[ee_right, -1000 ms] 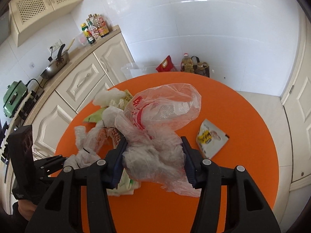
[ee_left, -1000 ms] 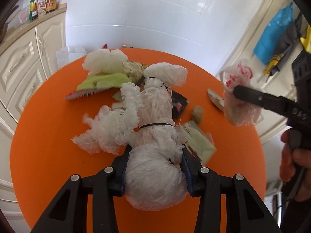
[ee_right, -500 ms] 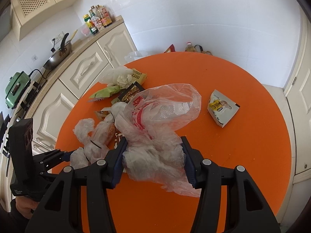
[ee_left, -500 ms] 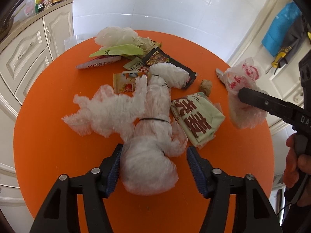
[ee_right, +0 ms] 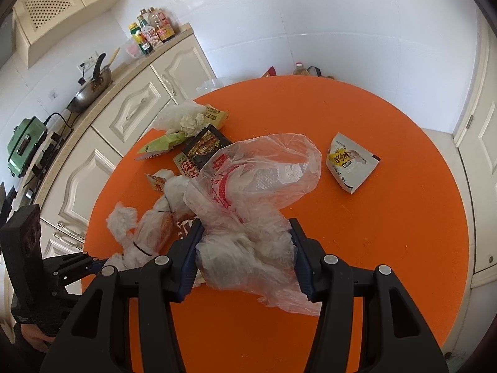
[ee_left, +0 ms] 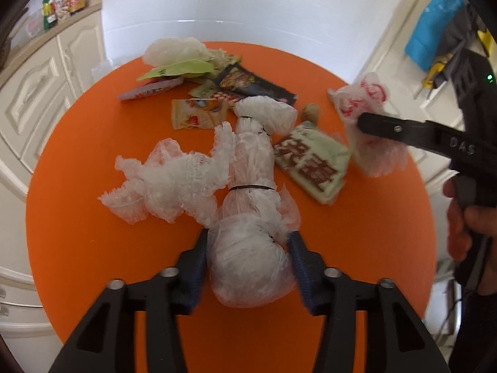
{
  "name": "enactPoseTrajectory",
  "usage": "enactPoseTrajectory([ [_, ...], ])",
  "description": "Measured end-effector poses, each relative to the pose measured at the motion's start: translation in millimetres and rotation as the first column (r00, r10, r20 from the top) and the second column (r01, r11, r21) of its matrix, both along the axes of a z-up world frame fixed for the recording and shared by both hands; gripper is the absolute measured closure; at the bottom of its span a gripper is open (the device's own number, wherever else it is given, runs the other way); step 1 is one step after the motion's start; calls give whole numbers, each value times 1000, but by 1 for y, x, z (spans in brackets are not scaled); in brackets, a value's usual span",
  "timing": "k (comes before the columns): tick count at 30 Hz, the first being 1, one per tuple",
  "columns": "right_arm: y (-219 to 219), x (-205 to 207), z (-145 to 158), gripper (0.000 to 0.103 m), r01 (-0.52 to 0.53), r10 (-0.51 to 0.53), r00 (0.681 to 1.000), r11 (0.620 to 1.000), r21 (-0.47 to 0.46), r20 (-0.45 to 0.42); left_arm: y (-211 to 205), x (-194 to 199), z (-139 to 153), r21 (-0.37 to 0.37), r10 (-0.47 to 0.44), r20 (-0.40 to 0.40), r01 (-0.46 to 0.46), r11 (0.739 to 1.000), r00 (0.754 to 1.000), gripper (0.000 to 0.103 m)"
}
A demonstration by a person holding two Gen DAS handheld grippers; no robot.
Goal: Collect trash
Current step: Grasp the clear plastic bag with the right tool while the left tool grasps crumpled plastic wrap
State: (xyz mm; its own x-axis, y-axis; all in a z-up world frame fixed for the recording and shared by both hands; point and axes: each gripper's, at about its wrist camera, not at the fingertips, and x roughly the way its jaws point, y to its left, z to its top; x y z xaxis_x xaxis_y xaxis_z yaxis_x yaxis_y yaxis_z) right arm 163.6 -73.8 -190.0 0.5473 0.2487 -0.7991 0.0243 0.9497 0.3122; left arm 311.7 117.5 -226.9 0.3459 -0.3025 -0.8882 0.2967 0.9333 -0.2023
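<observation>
A bundle of white plastic bags [ee_left: 248,217] tied with black bands lies on the round orange table [ee_left: 77,217]. Its near end sits between the jaws of my left gripper [ee_left: 248,248], which stand open around it without squeezing. My right gripper [ee_right: 245,248] is shut on a clear plastic bag with red print [ee_right: 257,186], held just above the table. That bag [ee_left: 366,105] and a right finger [ee_left: 397,129] show at the right of the left wrist view. The bundle [ee_right: 146,233] and the left gripper [ee_right: 77,264] show at the lower left of the right wrist view.
Loose wrappers lie behind the bundle: a pale green packet [ee_left: 310,161], a black wrapper [ee_left: 248,84], a yellow-green one [ee_left: 180,68] and a crumpled white bag [ee_left: 174,49]. A white snack packet [ee_right: 351,161] lies alone at the right. Cream cabinets [ee_right: 130,115] stand on the left.
My left jaws have widened off the white bundle, which now rests on the table, and the gripper has sunk lower. My right gripper keeps its grip on the printed bag and has dropped slightly.
</observation>
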Motion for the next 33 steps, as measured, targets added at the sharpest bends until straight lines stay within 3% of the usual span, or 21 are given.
enactPoseTrajectory([
  [2,-1,0,-1,50,3,-3,1000,1000,3,-2,-2,-4,2,-17,5,-7,-5,1000,1000,38],
  [6,-3,0,-2,50,2,-2,1000,1000,4,-1,4,4,6,-41,46,26,-45,998,999,38],
  [9,-3,1,-3,50,2,-2,1000,1000,2,-5,16,8,10,-9,97,67,-97,995,993,33],
  [14,-2,1,-2,50,-2,2,1000,1000,1,-5,23,17,12,-16,159,95,-158,987,983,25],
  [22,0,3,-1,50,-3,3,1000,1000,-10,-11,41,-9,5,5,176,144,-179,984,974,27],
  [24,1,4,-2,50,-1,1,1000,1000,-12,-14,34,-8,-10,72,163,127,-173,982,978,30],
  [26,2,5,-2,50,0,0,1000,1000,-15,-15,33,2,-25,73,153,98,-160,984,983,33],
  [27,3,6,-2,50,1,-1,1000,1000,-17,-16,31,0,-22,70,139,140,-150,986,980,38],
  [29,4,5,-2,50,3,-3,1000,1000,-17,-16,32,4,-24,51,129,139,-137,989,982,66],
  [30,3,5,-2,50,4,-4,1000,1000,-16,-15,33,3,-24,29,126,126,-131,991,984,73],
  [33,4,4,-2,50,11,-11,1000,1000,-17,-13,32,2,-15,15,129,141,-132,991,982,79],
])
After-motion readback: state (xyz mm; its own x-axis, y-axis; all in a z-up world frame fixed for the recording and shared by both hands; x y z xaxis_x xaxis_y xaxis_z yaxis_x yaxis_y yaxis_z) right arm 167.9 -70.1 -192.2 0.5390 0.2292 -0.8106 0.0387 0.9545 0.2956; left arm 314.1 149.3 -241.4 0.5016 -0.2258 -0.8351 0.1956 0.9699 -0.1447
